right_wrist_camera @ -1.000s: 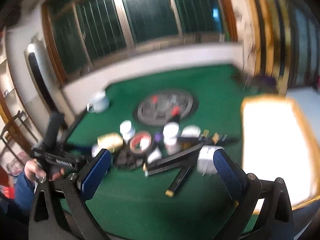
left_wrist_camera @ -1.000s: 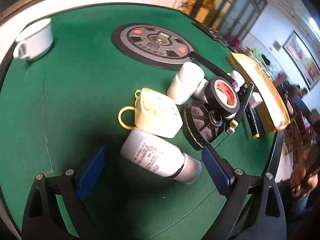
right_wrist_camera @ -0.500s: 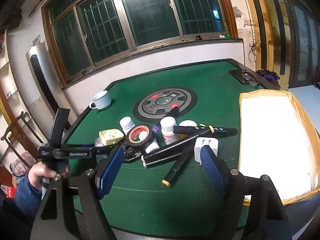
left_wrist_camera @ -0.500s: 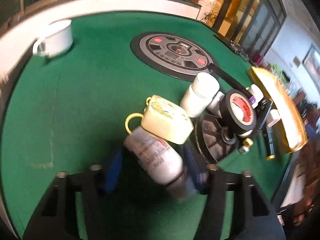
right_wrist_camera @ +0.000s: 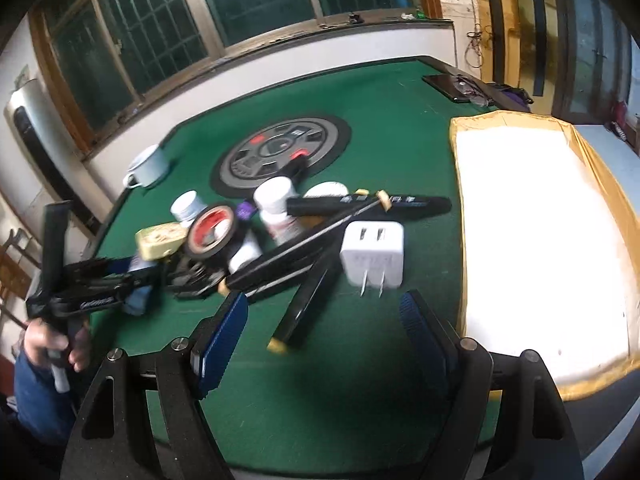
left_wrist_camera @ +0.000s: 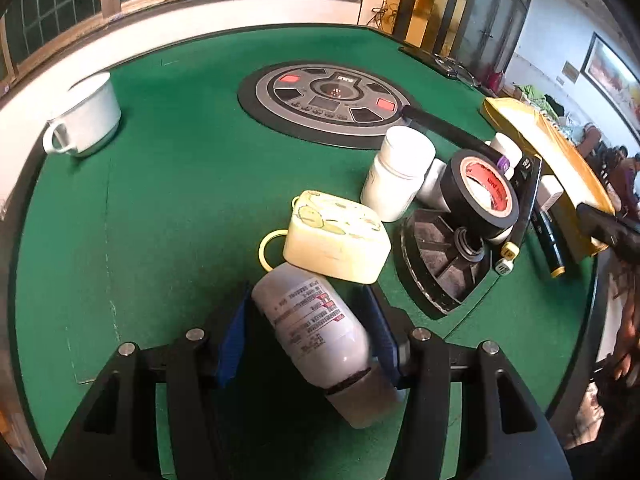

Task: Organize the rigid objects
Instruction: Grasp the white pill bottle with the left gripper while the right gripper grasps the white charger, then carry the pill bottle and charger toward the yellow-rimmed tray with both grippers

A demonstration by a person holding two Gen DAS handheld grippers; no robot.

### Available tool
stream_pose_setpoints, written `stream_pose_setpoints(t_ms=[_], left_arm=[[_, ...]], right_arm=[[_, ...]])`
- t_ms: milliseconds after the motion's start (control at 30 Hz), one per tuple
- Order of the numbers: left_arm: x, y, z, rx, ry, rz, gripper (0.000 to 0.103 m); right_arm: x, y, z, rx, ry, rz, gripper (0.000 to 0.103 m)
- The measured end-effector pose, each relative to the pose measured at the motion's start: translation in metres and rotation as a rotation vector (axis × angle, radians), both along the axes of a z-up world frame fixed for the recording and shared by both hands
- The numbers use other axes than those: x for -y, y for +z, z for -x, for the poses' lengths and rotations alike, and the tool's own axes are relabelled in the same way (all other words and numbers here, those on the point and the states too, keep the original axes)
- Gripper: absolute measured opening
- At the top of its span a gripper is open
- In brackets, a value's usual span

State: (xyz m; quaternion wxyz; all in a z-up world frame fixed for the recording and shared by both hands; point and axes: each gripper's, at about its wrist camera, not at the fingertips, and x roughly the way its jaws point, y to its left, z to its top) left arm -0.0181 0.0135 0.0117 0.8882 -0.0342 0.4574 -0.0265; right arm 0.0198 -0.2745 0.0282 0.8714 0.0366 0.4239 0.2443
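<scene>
A white labelled bottle (left_wrist_camera: pixel 316 324) lies slantwise between the blue pads of my left gripper (left_wrist_camera: pixel 308 332), which is shut on it. A cream-yellow case (left_wrist_camera: pixel 336 244) with a yellow ring leans on the bottle's far end. Behind it are an upright white bottle (left_wrist_camera: pixel 400 176), a black tape roll (left_wrist_camera: pixel 480 188) and a black wedge-shaped tray (left_wrist_camera: pixel 440 264). My right gripper (right_wrist_camera: pixel 324 344) hangs open above the green felt. A white plug adapter (right_wrist_camera: pixel 374 254) lies just beyond its fingertips, and a black marker (right_wrist_camera: pixel 308 300) points in between them on the table below.
A yellow-rimmed box (right_wrist_camera: pixel 454 136) with a white inside fills the right side. A white mug (left_wrist_camera: pixel 86 116) stands at the far left. A round control panel (left_wrist_camera: pixel 328 100) sits in the table's middle. A person's hand (right_wrist_camera: pixel 52 344) holds the left gripper (right_wrist_camera: pixel 132 276).
My left jaws have closed on the labelled bottle, and its near end has tipped up. My right gripper has sunk closer to the pile, and its jaws have narrowed a little.
</scene>
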Motion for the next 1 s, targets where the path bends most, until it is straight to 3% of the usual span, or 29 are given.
stream_pose_setpoints(t_ms=[100,167,267,300,367,667,867,1000], left_arm=[[0.008,-0.002,0.003,0.011,-0.011,-0.043,0.057],[0.011,-0.002,0.005,0.017,-0.015,-0.062,0.059],[0.008,-0.002,0.004,0.008,-0.014,-0.057,0.057],[0.008,-0.002,0.004,0.009,-0.014,-0.057,0.057],[0.006,-0.003,0.002,0.007,-0.011,-0.057,0.056],[0.009,-0.004,0.0,0.022,-0.01,-0.07,0.057],[0.01,-0.006,0.0,0.042,-0.002,-0.069,0.058],[0.007,-0.005,0.001,0.05,0.018,-0.056,0.05]], right_arm=[[-0.006,-0.003,-0.011,0.021,-0.025,0.056,0.073],[-0.005,-0.007,-0.02,0.013,-0.041,0.06,0.061],[-0.005,-0.014,-0.03,0.011,-0.039,0.065,0.055],[-0.005,-0.016,-0.033,0.004,-0.042,0.072,0.046],[-0.006,-0.022,-0.036,-0.016,-0.041,0.068,0.037],[-0.002,-0.024,-0.033,0.0,-0.029,0.046,0.037],[-0.009,-0.025,-0.034,0.014,-0.026,0.095,0.037],[-0.006,-0.028,-0.032,0.017,-0.029,0.084,0.037]])
